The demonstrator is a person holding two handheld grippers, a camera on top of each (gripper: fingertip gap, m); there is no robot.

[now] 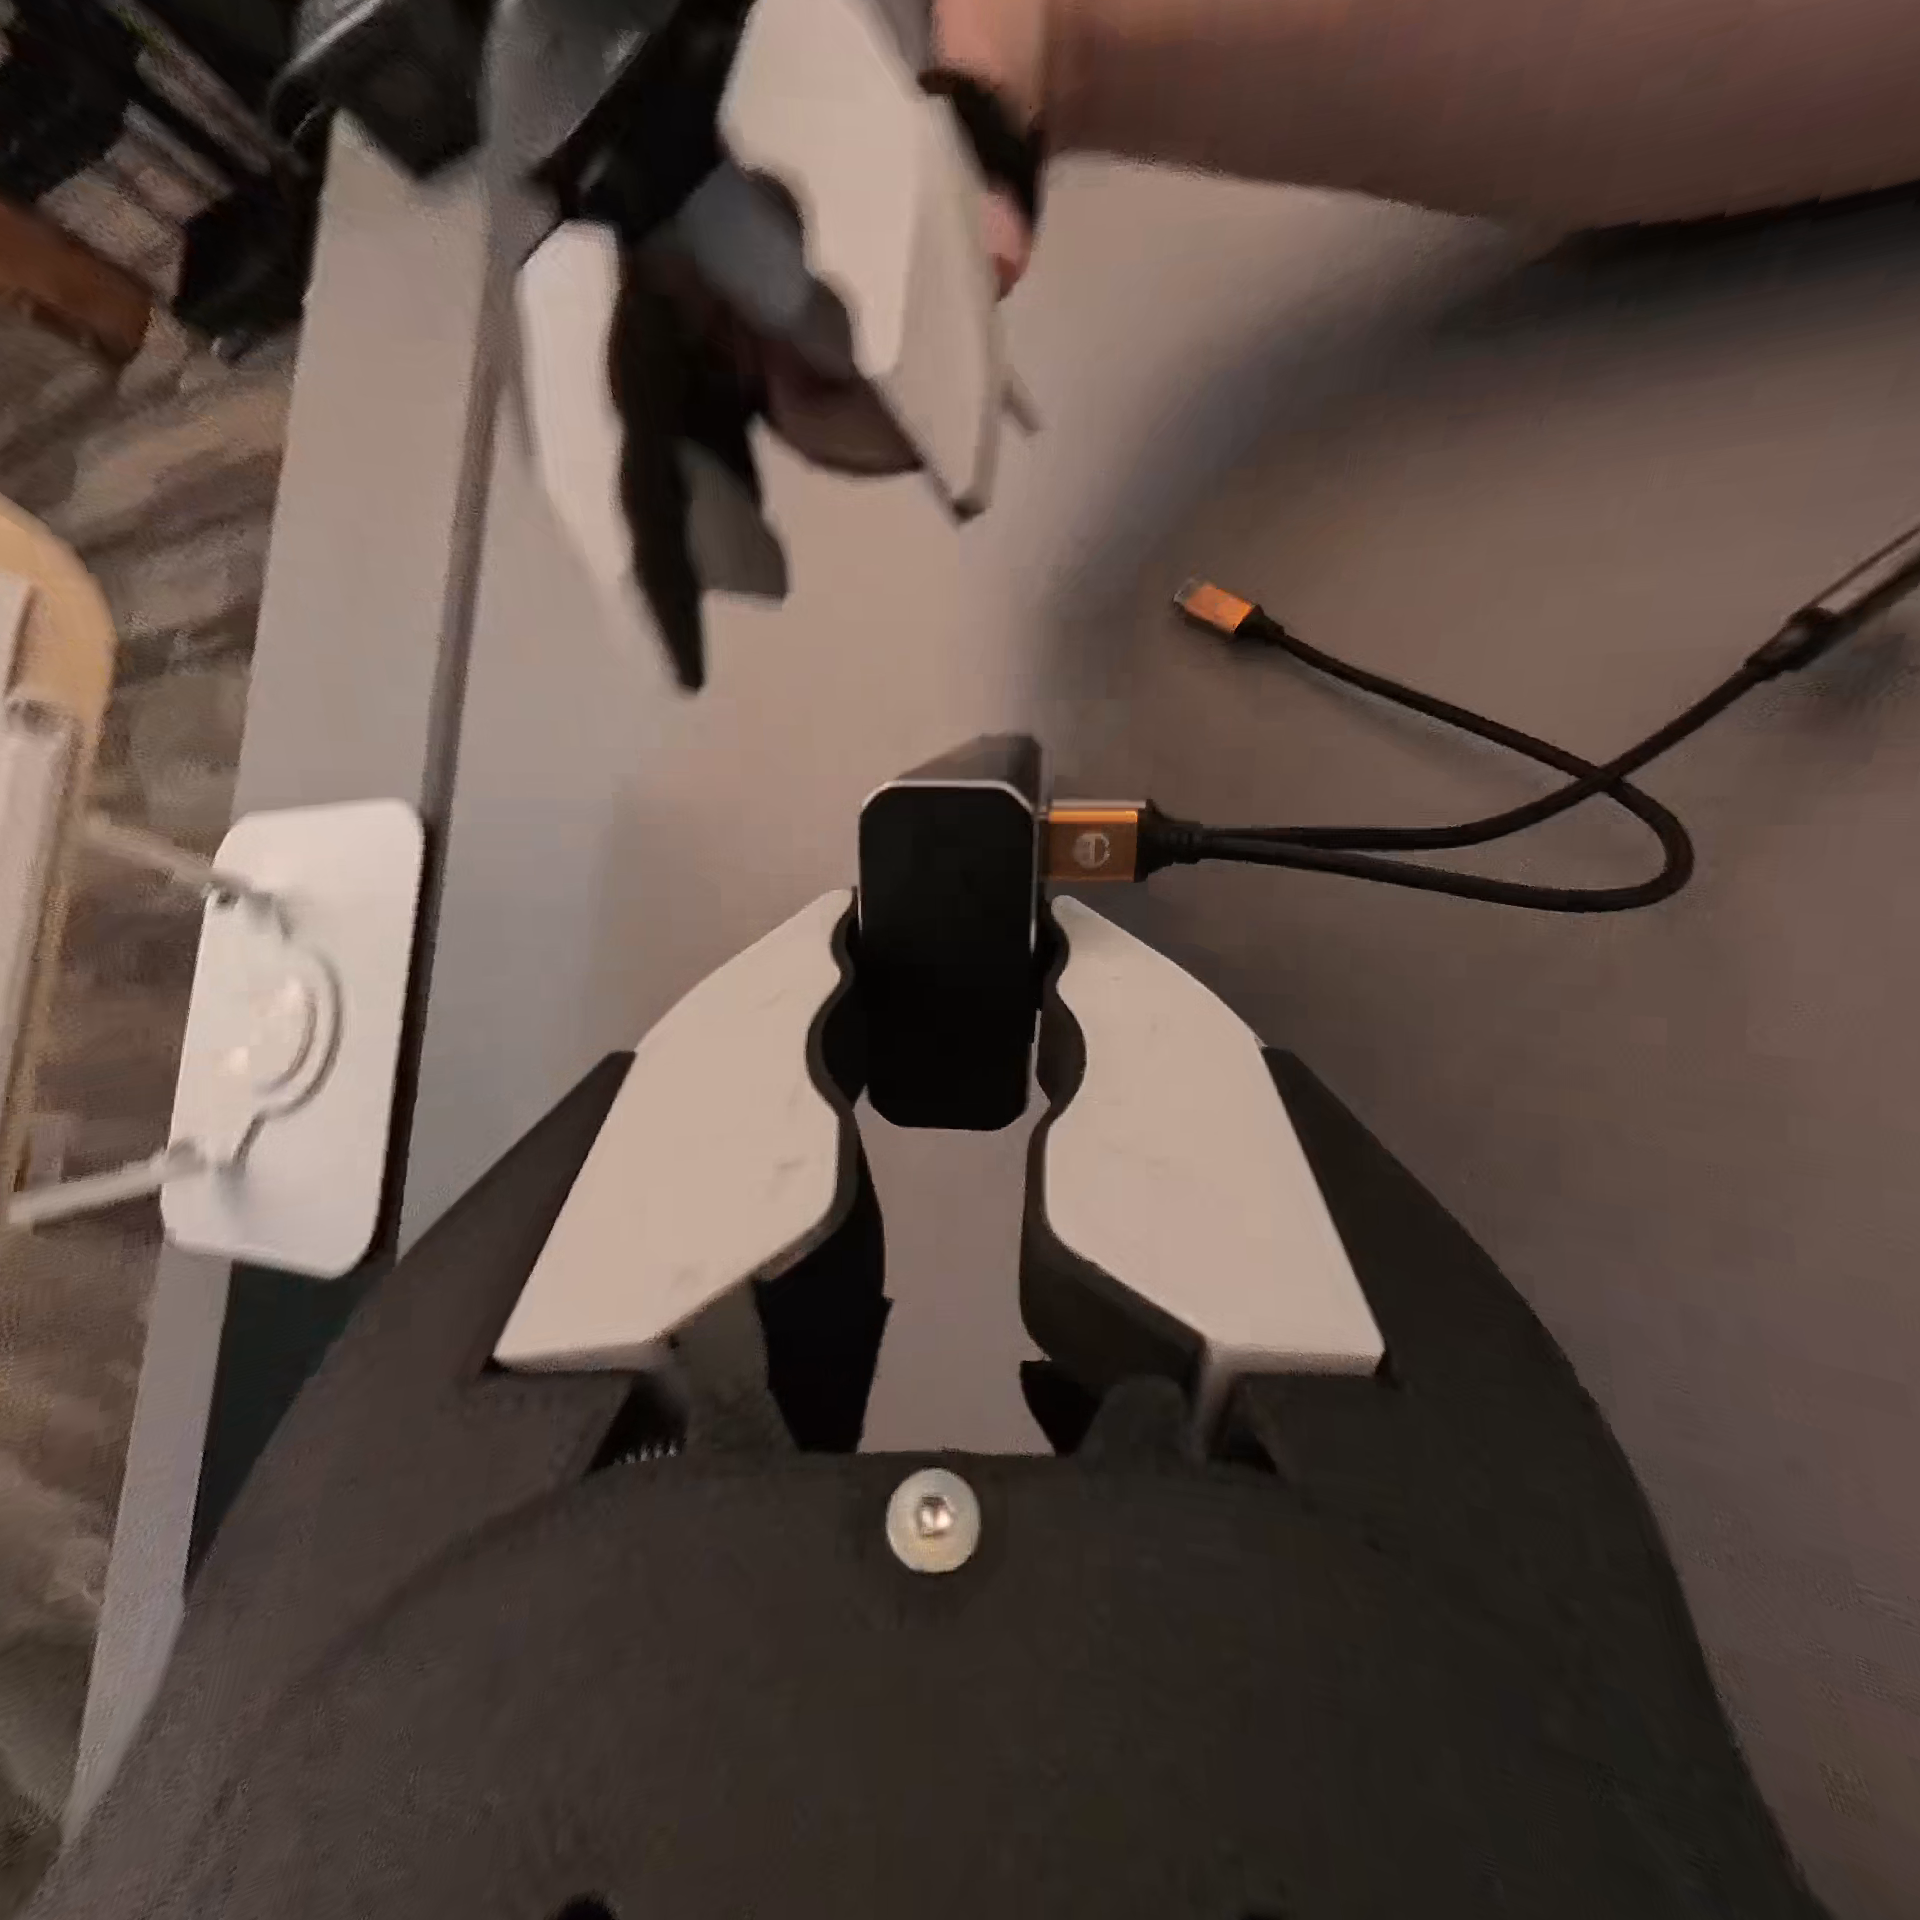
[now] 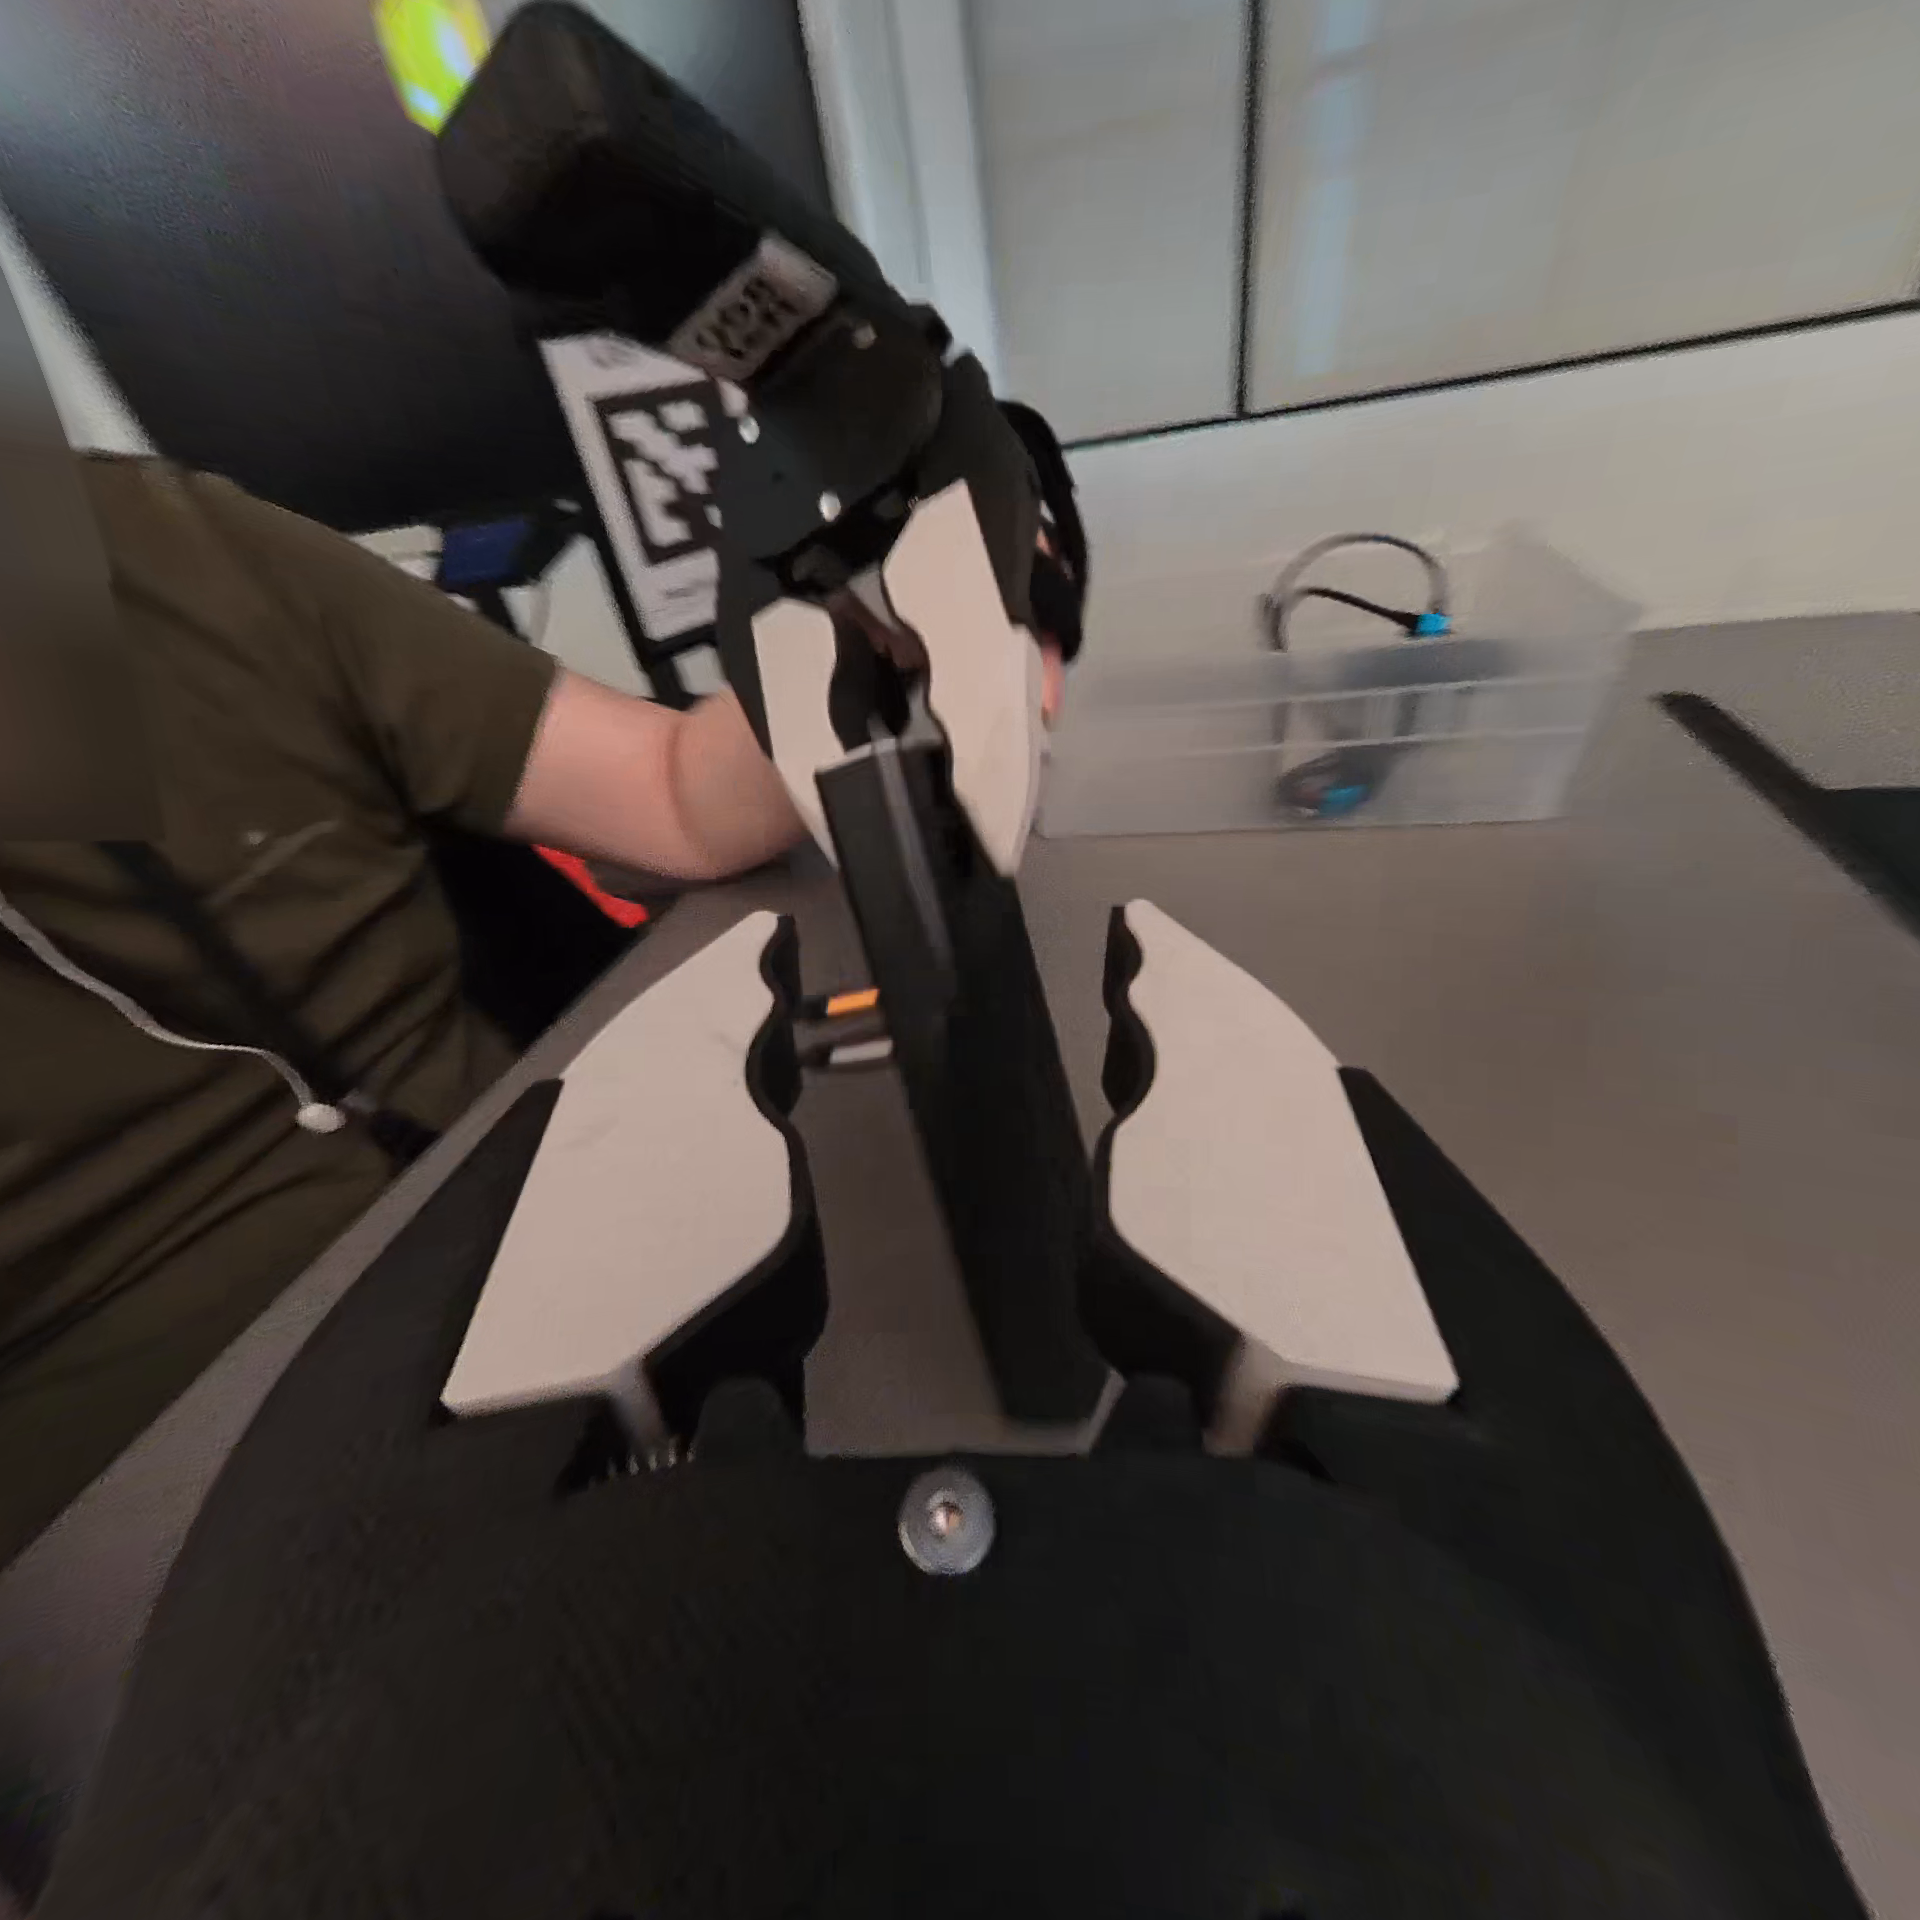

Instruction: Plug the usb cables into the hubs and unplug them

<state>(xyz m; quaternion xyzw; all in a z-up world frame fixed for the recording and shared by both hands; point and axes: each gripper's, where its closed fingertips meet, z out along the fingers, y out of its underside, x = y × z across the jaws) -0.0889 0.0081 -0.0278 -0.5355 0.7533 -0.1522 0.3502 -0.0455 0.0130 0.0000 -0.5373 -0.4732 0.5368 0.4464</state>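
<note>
A black USB hub (image 1: 945, 966) stands upright on the grey table (image 1: 1455, 1247), and my left gripper (image 1: 945, 935) is shut on its sides. An orange USB plug (image 1: 1101, 847) with a black braided cable (image 1: 1507, 831) sits in the hub's right side. A second orange plug (image 1: 1216, 608) lies loose on the table. My right gripper (image 2: 951, 977) is open and empty, with the hub (image 2: 987, 1143) standing in the gap between its fingers, untouched. The right gripper is blurred at the top of the left wrist view (image 1: 826, 582). The left gripper (image 2: 914, 727) holds the hub from above.
A clear plastic bin (image 2: 1330, 717) with cables stands at the back of the table. A white plate (image 1: 291, 1039) is fixed at the table's left edge. A person in an olive shirt (image 2: 208, 831) sits at the left. A grey device (image 1: 1870, 582) lies at far right. Tip to tip, the grippers are about 6 centimetres apart. The white plate (image 1: 291, 1039) is about equally far from each gripper, around 40 centimetres.
</note>
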